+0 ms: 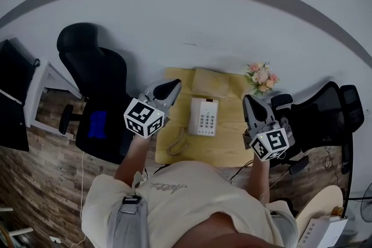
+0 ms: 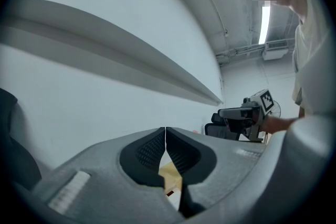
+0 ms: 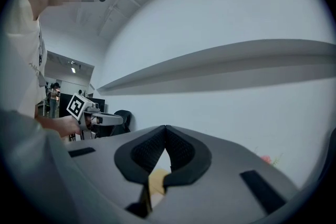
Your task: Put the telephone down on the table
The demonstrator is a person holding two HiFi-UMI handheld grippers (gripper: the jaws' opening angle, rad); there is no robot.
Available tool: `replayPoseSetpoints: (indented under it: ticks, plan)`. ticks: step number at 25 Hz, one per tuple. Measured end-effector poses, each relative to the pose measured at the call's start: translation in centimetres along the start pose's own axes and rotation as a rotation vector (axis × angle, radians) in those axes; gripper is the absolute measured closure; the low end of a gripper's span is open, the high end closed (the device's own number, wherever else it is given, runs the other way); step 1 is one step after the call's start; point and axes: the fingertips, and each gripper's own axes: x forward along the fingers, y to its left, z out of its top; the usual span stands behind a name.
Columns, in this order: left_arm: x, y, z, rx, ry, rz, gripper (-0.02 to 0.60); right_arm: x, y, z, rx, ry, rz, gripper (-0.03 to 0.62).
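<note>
The telephone [image 1: 203, 116] lies on the yellow desk [image 1: 228, 145] between the two claws, its long axis pointing away from the person. The left claw [image 1: 173, 87] and the right claw [image 1: 249, 101] are both closed and empty, and the left one looks nearer.

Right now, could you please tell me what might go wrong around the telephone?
With jaws shut, the left gripper and right gripper could shove the telephone rather than grip it. Its coiled cord lies loose on the table and may snag. The flowers near the right gripper could be knocked.
</note>
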Motion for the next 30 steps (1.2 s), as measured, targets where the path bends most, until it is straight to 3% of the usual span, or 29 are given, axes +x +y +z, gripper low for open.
replayPoseSetpoints:
  ticks: [5,11,30]
  plan:
    - [0.1,0.4,-0.7,-0.014,0.008,-0.004,0.563,0.9,-0.2,-0.9,-0.003,0.022,0.012,0.592]
    - [0.6,1.6,-1.5,-0.014,0.039,0.006,0.563,1.7,-1.2,-1.9,0.070,0.011,-0.004,0.592]
    - [1.1,2.9,-1.1,-0.025,0.019,0.038,0.563,3.5,-1.7,-1.5,0.036,0.021,0.043,0.592]
